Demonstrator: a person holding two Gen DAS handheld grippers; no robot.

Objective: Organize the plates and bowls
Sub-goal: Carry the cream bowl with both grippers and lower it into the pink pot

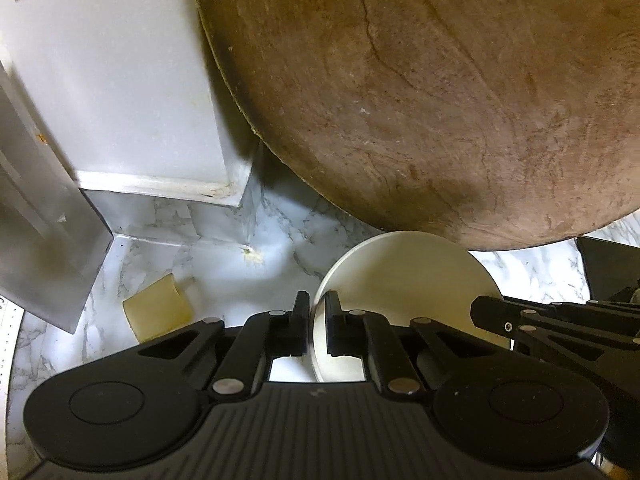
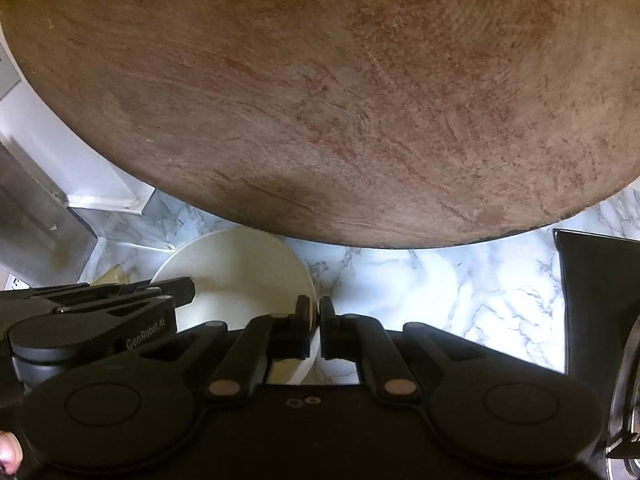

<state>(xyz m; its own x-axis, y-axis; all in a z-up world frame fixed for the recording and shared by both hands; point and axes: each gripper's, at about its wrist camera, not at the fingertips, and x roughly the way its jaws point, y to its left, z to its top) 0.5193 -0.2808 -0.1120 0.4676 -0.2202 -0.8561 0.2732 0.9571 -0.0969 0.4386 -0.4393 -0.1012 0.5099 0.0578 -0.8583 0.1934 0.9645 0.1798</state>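
Left gripper (image 1: 318, 312) is clamped on the near left rim of the white bowl (image 1: 404, 276), one finger inside the wall, one outside. Right gripper (image 2: 315, 316) is pinched tight on the opposite rim of that same bowl (image 2: 236, 268), so both tools grip it from either side, their black linkages nearly side by side. The bowl sits low, over the white marble floor (image 2: 440, 284), just in front of the near edge of a round wooden tabletop (image 2: 320, 100) that fills the upper view. Off to the left, a tan scrap (image 1: 158, 312) lies on the marble near a white pillar base (image 1: 160, 184); a dark panel (image 2: 596, 300) stands at the right
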